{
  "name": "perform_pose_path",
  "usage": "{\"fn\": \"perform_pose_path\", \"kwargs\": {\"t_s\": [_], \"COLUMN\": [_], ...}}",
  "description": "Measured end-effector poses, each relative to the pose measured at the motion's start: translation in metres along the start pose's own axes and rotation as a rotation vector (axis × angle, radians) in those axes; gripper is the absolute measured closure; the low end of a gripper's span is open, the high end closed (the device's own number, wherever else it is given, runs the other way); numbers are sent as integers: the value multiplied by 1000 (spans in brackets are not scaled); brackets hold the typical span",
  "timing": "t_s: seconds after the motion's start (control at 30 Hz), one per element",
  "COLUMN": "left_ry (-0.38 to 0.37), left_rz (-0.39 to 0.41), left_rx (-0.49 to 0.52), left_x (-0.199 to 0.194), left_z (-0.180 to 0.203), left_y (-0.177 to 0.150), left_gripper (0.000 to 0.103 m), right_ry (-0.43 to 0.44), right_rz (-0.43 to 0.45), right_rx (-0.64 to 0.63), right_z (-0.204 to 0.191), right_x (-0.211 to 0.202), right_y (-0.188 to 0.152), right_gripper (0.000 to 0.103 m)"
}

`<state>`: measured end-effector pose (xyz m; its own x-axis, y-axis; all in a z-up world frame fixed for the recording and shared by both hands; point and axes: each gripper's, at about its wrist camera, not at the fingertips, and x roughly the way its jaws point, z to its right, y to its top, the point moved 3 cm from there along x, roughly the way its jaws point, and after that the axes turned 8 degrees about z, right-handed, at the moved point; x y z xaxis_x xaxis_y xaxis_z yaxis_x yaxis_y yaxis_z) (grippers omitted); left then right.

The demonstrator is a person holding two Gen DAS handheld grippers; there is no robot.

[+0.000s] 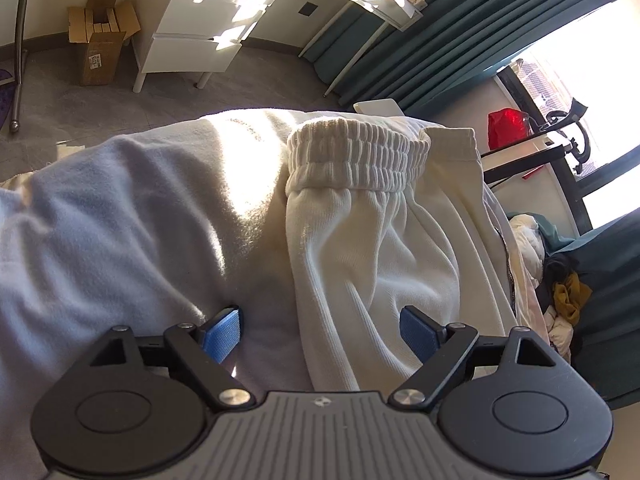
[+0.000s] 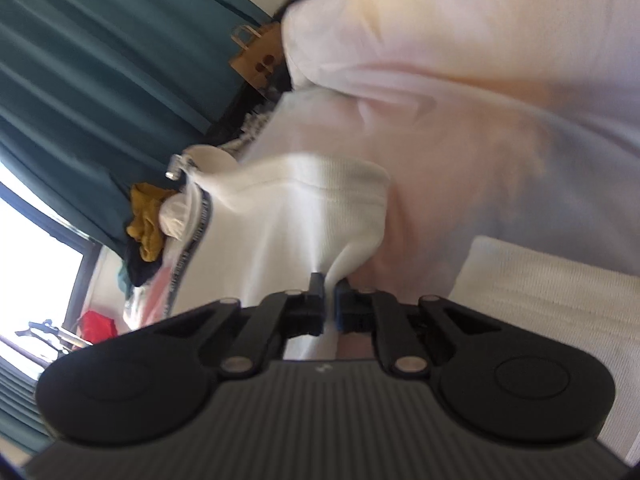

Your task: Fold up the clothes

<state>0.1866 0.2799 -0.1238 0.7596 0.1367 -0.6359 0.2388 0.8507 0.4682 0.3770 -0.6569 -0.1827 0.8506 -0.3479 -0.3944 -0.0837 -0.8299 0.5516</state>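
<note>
A cream knit garment [image 1: 372, 240] with a ribbed elastic waistband [image 1: 352, 156] lies on a pale sheet [image 1: 120, 208] in the left wrist view. My left gripper [image 1: 320, 332] hovers just above its near edge, jaws wide open, blue pads [image 1: 222, 334] on either side of the fabric's edge and not pressing it. In the tilted, blurred right wrist view, my right gripper [image 2: 329, 300] is shut on a pinched fold of the white garment [image 2: 304, 216], which pulls taut toward the fingers.
A white drawer unit [image 1: 200, 28] and a cardboard box [image 1: 100, 36] stand on the grey floor beyond the bed. Teal curtains [image 1: 460, 40] hang by the bright window. A pile of clothes [image 1: 560, 288] lies at the right, seen also as clothes [image 2: 152, 224] in the right wrist view.
</note>
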Motion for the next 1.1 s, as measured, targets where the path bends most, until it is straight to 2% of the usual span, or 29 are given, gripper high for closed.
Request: {"fn": "perform_pose_path", "kwargs": {"t_s": [0.03,0.13,0.2,0.27,0.33,0.43,0.53,0.63,0.73,0.8,0.87,0.97,1.03,1.1], "left_ry": [-12,-40,-49,-61,-69,-85,-102,-119,-154,-163,-164,-166,-162,-157], "left_rz": [0,-2,-7,-11,-20,-30,-40,-51,-72,-92,-126,-150,-155,-161], "left_rx": [-12,-47,-63,-70,-78,-98,-117,-143,-160,-178,-178,-186,-204,-215], "left_x": [0,-1,-2,-2,0,2,6,11,18,26,37,53,61,68], "left_z": [-1,-4,-7,-9,-11,-14,-17,-19,-19,-19,-19,-22,-25,-27], "left_y": [1,5,7,8,9,12,16,20,23,25,27,28,29,29], "left_gripper": [17,19,22,22,22,22,22,23,31,41,46,55,67,78], "right_ry": [24,25,-22,-69,-76,-67,-72,-83,-127,-176,-194,-213,-257,-223], "right_rz": [26,34,32,-27,-113,-120,-163,-193,-203,-215,-237,-283,-307,-307], "right_rx": [-18,-45,-37,-49,-45,-53,-143,-177,-135,-82,-11,56,84,82], "right_z": [-4,-4,9,23,34,40,44,59,87,108,127,145,153,155], "right_x": [-8,-33,-46,-45,-44,-69,-105,-149,-191,-212,-225,-233,-237,-236], "right_y": [3,12,15,11,8,12,15,20,29,33,33,26,23,21], "right_gripper": [97,98,98,97,96,93,93,93,87,75,73,68,67,61]}}
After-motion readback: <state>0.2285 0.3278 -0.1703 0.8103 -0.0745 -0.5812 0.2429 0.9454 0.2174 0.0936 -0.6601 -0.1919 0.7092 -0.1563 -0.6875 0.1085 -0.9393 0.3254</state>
